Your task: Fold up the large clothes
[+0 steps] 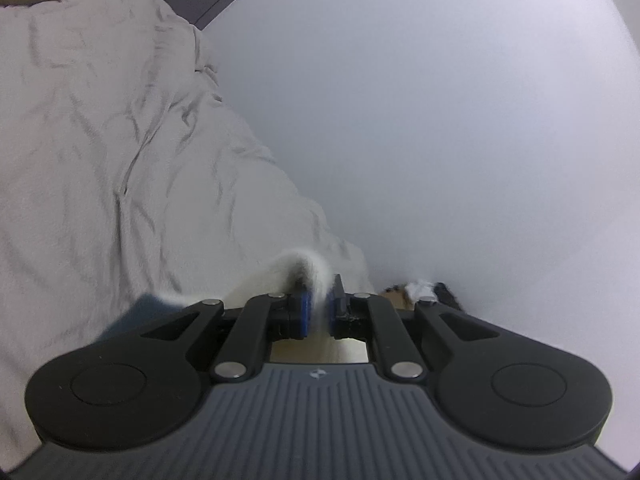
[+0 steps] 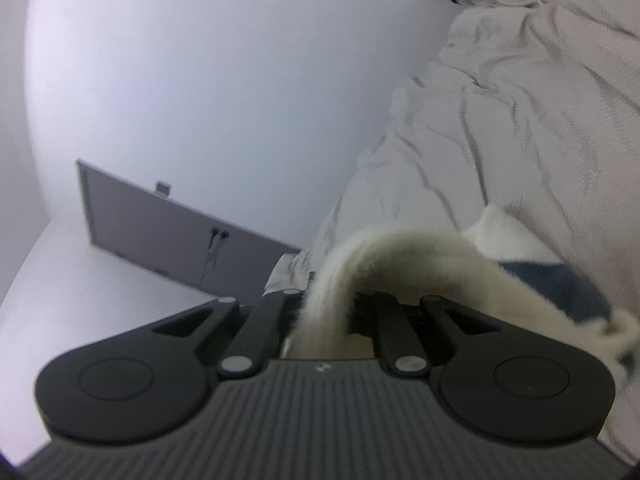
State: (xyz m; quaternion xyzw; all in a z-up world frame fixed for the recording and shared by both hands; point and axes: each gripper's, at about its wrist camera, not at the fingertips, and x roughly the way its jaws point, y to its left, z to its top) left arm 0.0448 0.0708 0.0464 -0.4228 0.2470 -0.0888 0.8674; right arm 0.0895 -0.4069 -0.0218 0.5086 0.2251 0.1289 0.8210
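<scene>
While no writing reads clearly, each gripper, left (image 1: 316, 308) and right (image 2: 326, 316), pinches the cream garment (image 1: 100, 140).

We're seeing a plain white wall (image 1: 420, 100) filling most of both views, a grey panel (image 2: 160, 232) sitting lower left of the right-wrist frame, light looking soft and even.

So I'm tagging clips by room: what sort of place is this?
Probably a plain indoor workroom: bare white wall, a grey panel against it, and a crumpled cream fleece garment. Little else shows.
</scene>
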